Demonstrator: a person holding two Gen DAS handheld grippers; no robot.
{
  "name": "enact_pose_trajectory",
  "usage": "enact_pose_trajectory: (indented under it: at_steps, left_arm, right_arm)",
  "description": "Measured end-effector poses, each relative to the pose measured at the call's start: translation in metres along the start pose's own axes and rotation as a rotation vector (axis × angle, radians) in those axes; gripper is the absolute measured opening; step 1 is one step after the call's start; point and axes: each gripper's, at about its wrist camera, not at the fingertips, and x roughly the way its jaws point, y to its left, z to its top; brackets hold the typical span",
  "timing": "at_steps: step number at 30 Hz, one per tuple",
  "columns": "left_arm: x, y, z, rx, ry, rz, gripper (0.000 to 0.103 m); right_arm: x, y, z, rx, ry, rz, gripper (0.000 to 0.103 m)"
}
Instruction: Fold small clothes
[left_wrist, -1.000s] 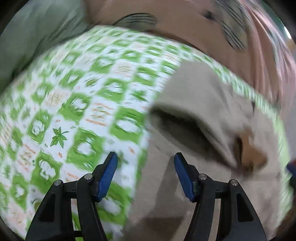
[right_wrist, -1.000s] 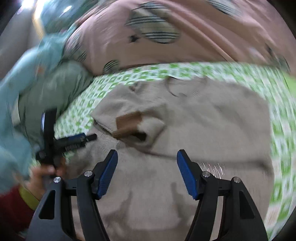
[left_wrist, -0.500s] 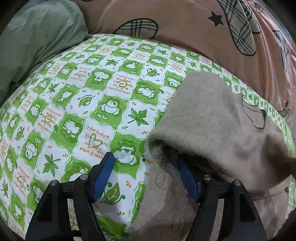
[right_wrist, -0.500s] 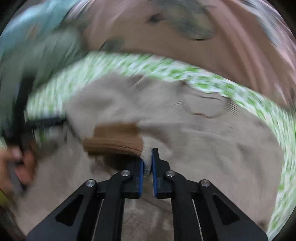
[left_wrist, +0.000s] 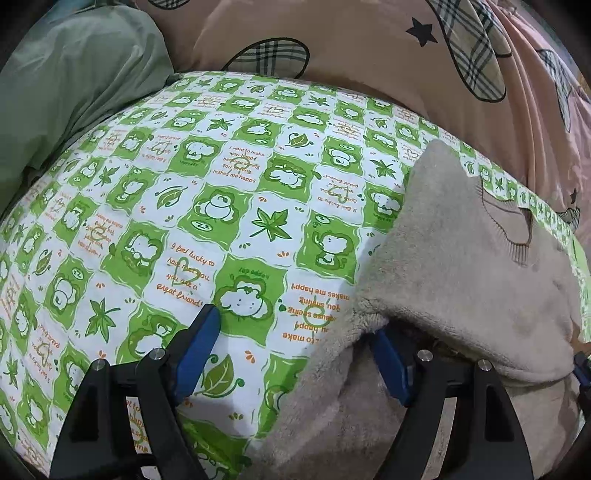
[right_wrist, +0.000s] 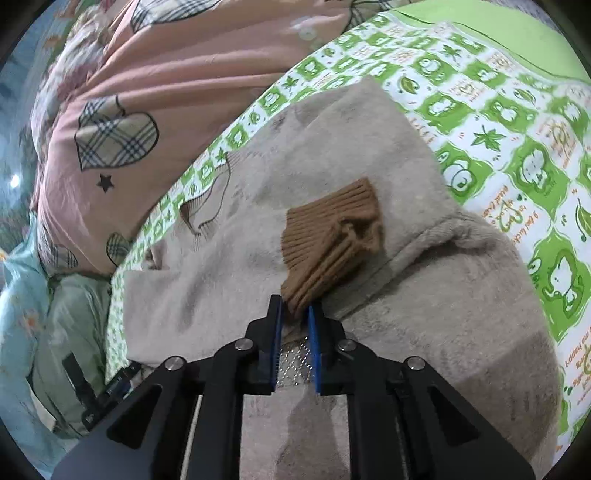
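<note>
A small beige fleece sweater (right_wrist: 258, 229) lies on the green-and-white printed sheet (left_wrist: 229, 206). Both sleeves are folded over its body. My right gripper (right_wrist: 294, 310) is shut on the brown ribbed cuff (right_wrist: 328, 236) of one folded sleeve, which rests on the sweater's body. My left gripper (left_wrist: 295, 339) is open at the sweater's left edge (left_wrist: 461, 258). Its right finger (left_wrist: 388, 362) is tucked under the fold of the other sleeve and its left finger (left_wrist: 195, 343) is over bare sheet.
A pink quilt with plaid patches (left_wrist: 369, 55) lies bunched along the far side. A grey-green pillow (left_wrist: 74, 81) sits at the far left. In the right wrist view my left gripper (right_wrist: 99, 391) shows at the lower left, beside pale blue fabric (right_wrist: 18, 302).
My right gripper closed on the brown cuff and carried it across the sweater's body. My left gripper slid forward, its right finger going under the folded sleeve edge.
</note>
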Motion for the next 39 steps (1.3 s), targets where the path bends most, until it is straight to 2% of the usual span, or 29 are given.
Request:
enact_pose_trajectory:
  at_steps: [2,5,6,9,11,12,13,14,15,16,18,22,24,27,28,30,31,33,36,39]
  left_arm:
    - [-0.001,0.000,-0.001,0.002,-0.006,0.001,0.080]
    - [-0.005,0.001,-0.005,-0.010,-0.016,-0.003,0.080]
    - [-0.006,0.002,-0.006,-0.015,-0.019,-0.003,0.080]
    - [-0.009,0.006,-0.009,-0.036,-0.038,-0.010,0.080]
    - [-0.011,0.008,-0.011,-0.049,-0.052,-0.014,0.080]
    - [-0.011,0.009,-0.012,-0.055,-0.061,-0.012,0.080]
    - [-0.012,0.008,-0.012,-0.055,-0.070,-0.010,0.080]
    - [-0.013,0.008,-0.014,-0.056,-0.078,-0.008,0.080]
    - [-0.013,0.008,-0.015,-0.054,-0.087,-0.007,0.080]
    - [-0.014,0.008,-0.015,-0.053,-0.094,-0.010,0.081]
    - [-0.015,0.010,-0.017,-0.059,-0.103,-0.026,0.082]
    - [-0.019,0.020,-0.020,-0.106,-0.124,-0.078,0.082]
    - [-0.020,0.021,-0.021,-0.108,-0.128,-0.082,0.082]
    - [-0.022,0.018,-0.022,-0.098,-0.139,-0.074,0.082]
    - [-0.024,0.018,-0.023,-0.098,-0.151,-0.073,0.082]
    - [-0.033,0.018,-0.028,-0.109,-0.206,-0.051,0.082]
    - [-0.041,0.015,-0.031,-0.102,-0.251,-0.026,0.082]
    - [-0.048,0.003,-0.035,-0.051,-0.298,0.004,0.083]
    - [-0.040,-0.014,-0.035,0.031,-0.273,0.059,0.085]
    - [-0.036,-0.010,-0.034,0.023,-0.256,0.032,0.085]
  right_arm:
    - [0.001,-0.005,0.004,0.023,0.007,0.017,0.018]
    - [0.004,-0.014,0.010,0.094,0.005,0.062,0.031]
    - [0.004,-0.014,0.011,0.088,-0.009,0.063,0.031]
    - [-0.014,-0.017,0.012,0.088,-0.067,-0.059,0.031]
    - [-0.039,-0.011,0.010,0.064,-0.157,-0.169,0.034]
    - [-0.051,-0.003,0.008,0.028,-0.210,-0.181,0.038]
    - [-0.059,0.009,0.009,-0.021,-0.231,-0.133,0.043]
    - [-0.058,0.022,0.010,-0.073,-0.211,-0.063,0.066]
    - [-0.047,0.043,0.014,-0.146,-0.147,0.027,0.090]
    - [-0.033,0.062,0.018,-0.205,-0.078,0.112,0.095]
    - [-0.003,0.095,0.024,-0.285,0.025,0.210,0.096]
    - [0.092,0.173,0.038,-0.461,0.241,0.315,0.096]
    - [0.143,0.196,0.046,-0.438,0.322,0.345,0.096]
    - [0.201,0.216,0.045,-0.444,0.454,0.320,0.096]
    - [0.224,0.222,0.041,-0.439,0.551,0.328,0.096]
    - [0.254,0.237,0.024,-0.408,0.737,0.429,0.096]
    - [0.262,0.244,0.017,-0.409,0.790,0.463,0.096]
    - [0.270,0.265,0.001,-0.449,0.837,0.519,0.097]
    - [0.282,0.288,-0.008,-0.409,0.843,0.655,0.099]
    - [0.290,0.298,-0.002,-0.306,0.704,0.757,0.099]
